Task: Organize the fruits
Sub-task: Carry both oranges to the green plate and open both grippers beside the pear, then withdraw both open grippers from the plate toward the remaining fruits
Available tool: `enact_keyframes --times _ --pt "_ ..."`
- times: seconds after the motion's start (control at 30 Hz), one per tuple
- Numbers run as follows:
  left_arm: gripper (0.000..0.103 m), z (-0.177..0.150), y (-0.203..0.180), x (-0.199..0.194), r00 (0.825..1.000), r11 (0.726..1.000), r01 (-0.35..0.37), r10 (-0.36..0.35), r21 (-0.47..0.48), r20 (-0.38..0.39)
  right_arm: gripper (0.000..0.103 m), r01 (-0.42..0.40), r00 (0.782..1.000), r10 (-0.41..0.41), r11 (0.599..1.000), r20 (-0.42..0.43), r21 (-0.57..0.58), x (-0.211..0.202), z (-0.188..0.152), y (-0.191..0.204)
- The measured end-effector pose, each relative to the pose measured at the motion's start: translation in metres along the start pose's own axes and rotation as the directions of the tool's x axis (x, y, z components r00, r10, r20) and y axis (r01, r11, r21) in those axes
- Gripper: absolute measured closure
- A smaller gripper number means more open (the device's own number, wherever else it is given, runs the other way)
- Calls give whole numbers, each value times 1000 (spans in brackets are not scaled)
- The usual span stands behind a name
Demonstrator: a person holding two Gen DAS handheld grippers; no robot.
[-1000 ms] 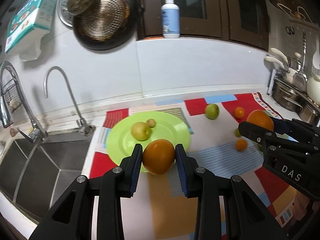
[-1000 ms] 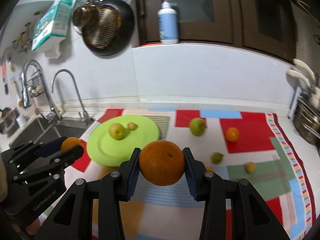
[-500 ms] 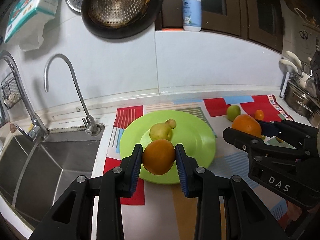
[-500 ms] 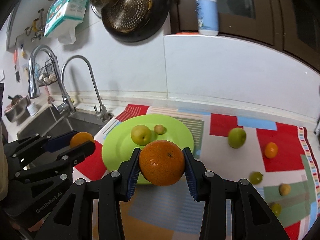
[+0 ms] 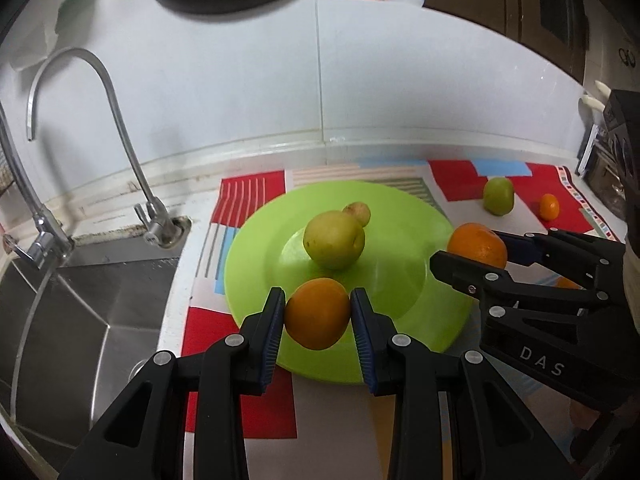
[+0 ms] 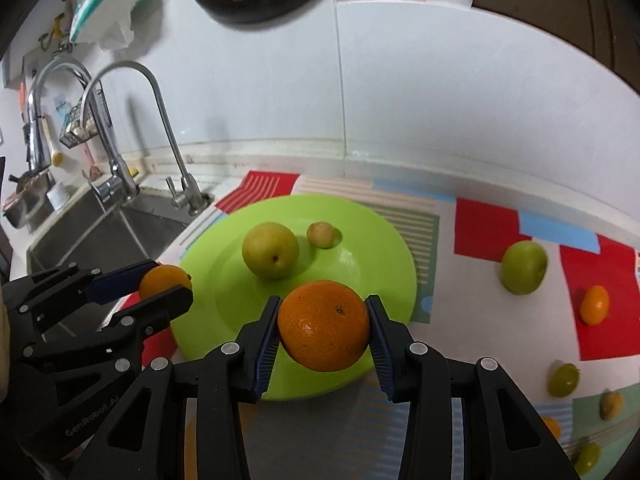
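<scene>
Left gripper (image 5: 318,312) jaws clamp small orange (image 5: 317,313) | right gripper (image 6: 323,326) jaws clamp large orange (image 6: 324,325) | both above green plate (image 6: 384,256) | I risk oranges rolling into pear (image 6: 271,250), off rim.

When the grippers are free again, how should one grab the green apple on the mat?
Grip the green apple across its round middle, one pad on each side, coming down from above and slightly from the front. It sits alone on the mat with bare space all round, so both fingers should fit. The small orange fruit to its right lies apart, so it probably won't get bumped.
</scene>
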State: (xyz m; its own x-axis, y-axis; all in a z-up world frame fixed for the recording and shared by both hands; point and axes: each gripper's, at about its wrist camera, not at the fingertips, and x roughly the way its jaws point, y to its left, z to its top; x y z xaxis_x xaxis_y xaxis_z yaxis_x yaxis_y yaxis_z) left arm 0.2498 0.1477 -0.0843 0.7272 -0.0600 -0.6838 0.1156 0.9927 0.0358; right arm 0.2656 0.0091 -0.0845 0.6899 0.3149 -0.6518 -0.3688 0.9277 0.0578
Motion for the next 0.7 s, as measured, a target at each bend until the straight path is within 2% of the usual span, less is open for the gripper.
enact_keyframes --times 0.23,0.3,0.37,0.47,0.7 --pt "69 0 1 18 999 1000 10 -10 -4 -31 61 -7 1000 8 1000 -28 13 19 0 -6" --pt "65 0 1 19 999 1000 13 -13 -3 -35 61 -8 999 9 1000 -30 17 22 0 -7" --pt "55 -1 2 18 999 1000 2 -2 -7 -32 59 -7 999 7 1000 -34 24 22 0 -7" --pt "55 -1 4 12 1000 1000 -13 13 -20 -25 49 2 1000 -1 999 -20 46 16 1 -10" --pt "48 -5 0 -15 1000 999 -28 29 -33 7 49 60 998 -63 994 30 93 -16 -4 -19"
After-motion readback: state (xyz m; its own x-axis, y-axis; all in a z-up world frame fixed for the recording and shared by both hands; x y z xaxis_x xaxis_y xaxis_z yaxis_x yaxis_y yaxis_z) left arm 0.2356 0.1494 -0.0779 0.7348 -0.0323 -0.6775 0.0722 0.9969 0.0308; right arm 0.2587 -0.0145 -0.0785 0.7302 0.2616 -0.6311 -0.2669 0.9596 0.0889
